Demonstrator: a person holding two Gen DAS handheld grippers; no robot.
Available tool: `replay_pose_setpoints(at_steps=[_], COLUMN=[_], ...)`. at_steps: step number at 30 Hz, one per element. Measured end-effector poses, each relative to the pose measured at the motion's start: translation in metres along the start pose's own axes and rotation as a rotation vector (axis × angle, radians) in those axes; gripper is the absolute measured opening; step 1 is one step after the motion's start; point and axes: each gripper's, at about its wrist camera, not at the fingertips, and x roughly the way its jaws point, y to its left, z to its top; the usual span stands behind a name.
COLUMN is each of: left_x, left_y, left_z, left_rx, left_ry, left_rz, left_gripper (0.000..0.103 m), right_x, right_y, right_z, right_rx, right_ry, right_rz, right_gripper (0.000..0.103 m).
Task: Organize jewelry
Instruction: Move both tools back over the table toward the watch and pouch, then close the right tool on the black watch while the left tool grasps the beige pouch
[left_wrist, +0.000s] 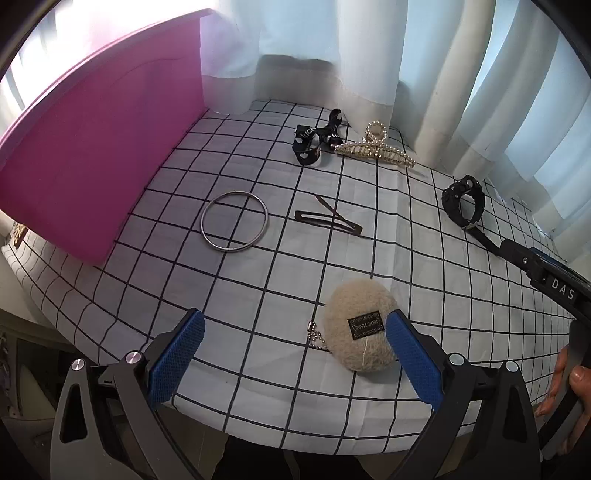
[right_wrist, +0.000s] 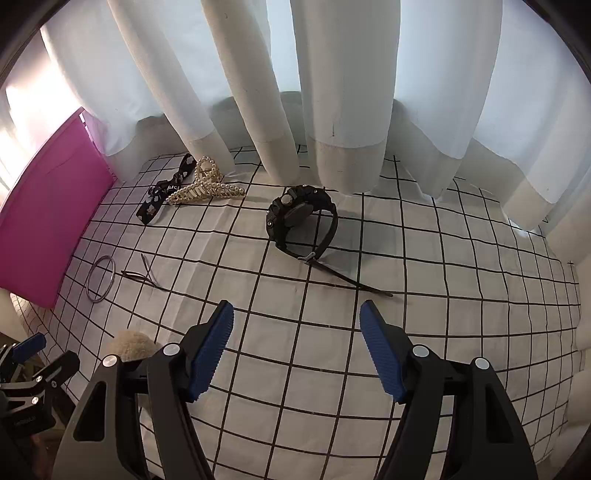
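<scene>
On the checked cloth lie a silver bangle, two brown hair clips, a black bow, a pearl claw clip, a black watch and a beige fluffy pompom with a ball chain. My left gripper is open; the pompom lies just inside its right finger. My right gripper is open and empty, hovering in front of the watch. The right wrist view also shows the bangle, hair clips, bow, claw clip and pompom.
A pink box stands at the left on the cloth; it also shows in the right wrist view. White curtains hang along the back edge. The table's front edge runs just under my left gripper.
</scene>
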Motion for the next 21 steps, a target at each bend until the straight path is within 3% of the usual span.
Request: replay_pose_setpoints(at_steps=[21], left_x=[0.046], left_y=[-0.046], left_z=[-0.032], left_rx=[-0.092], left_ry=[-0.031], left_rz=[0.035], left_gripper=[0.097], right_x=[0.069], right_y=[-0.011], right_z=[0.019], right_rx=[-0.181], right_ry=[0.001], right_rz=[0.071], right_gripper=[0.068])
